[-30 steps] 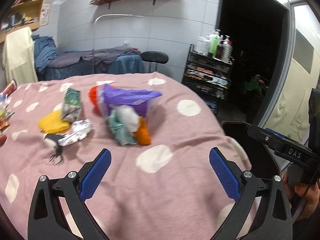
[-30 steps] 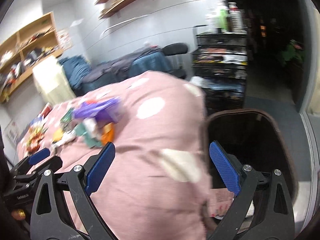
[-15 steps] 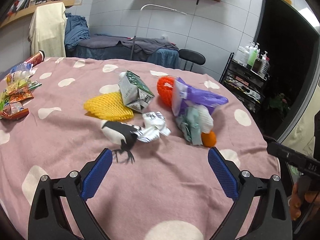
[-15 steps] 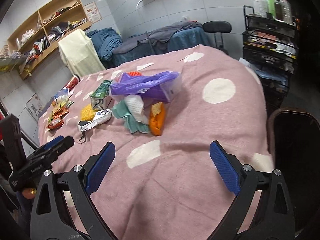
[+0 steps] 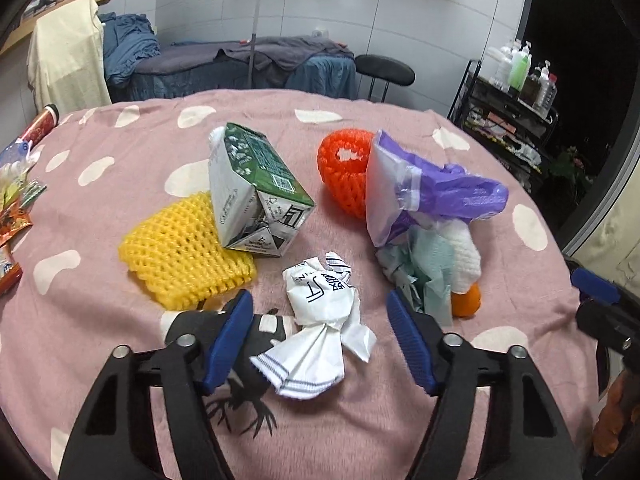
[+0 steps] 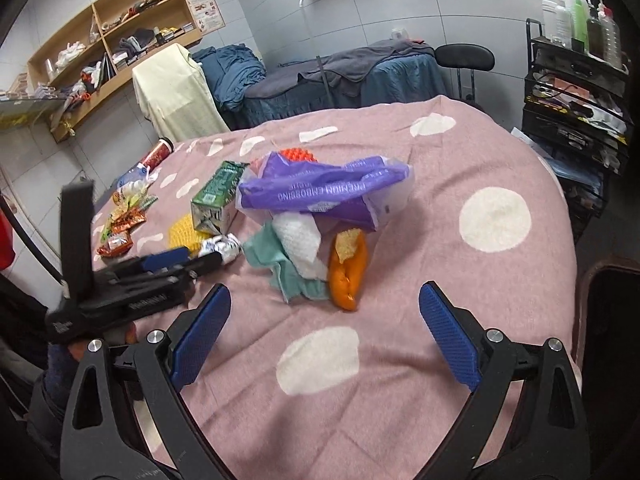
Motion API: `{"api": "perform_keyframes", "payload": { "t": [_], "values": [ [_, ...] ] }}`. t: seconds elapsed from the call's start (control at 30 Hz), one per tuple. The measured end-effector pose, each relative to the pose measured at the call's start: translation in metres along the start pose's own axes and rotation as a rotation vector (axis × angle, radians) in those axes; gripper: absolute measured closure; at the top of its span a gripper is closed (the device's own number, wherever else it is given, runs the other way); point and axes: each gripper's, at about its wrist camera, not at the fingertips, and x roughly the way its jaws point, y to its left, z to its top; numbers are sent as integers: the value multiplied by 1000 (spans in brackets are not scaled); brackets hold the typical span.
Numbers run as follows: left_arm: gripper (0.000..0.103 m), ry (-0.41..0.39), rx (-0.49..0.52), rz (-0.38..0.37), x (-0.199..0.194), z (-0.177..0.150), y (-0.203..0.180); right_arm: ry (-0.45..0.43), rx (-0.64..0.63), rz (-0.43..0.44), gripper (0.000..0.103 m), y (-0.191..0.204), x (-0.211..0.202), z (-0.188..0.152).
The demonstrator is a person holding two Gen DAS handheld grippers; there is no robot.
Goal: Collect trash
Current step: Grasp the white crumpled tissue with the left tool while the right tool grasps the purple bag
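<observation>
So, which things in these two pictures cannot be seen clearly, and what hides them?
- Trash bin: right wrist view, cut off by the right edge; contents dark.
- Teal paper: left wrist view, partly under the purple bag.
- Orange peel: left wrist view, mostly behind that paper.
- Snack packets: left wrist view, cut by the left edge.

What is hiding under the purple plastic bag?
Under the purple plastic bag peek white foam wrap, a teal cloth and an orange peel. Anything deeper is covered.
</observation>
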Motion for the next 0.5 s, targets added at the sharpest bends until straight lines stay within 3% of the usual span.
{"api": "perform_keyframes", "payload": {
  "t": [0.1, 0.33, 0.5],
  "values": [
    [69, 25, 15, -6, 6, -1, -1, -4, 15, 22, 13, -1, 10, 12],
    [74, -37, -4, -11, -11, -5, 1, 27, 69, 40, 22, -7, 48, 37],
    [74, -69, -29, -19, -23, -12, 2, 32, 155, 74, 24, -19, 69, 57]
  ]
}}
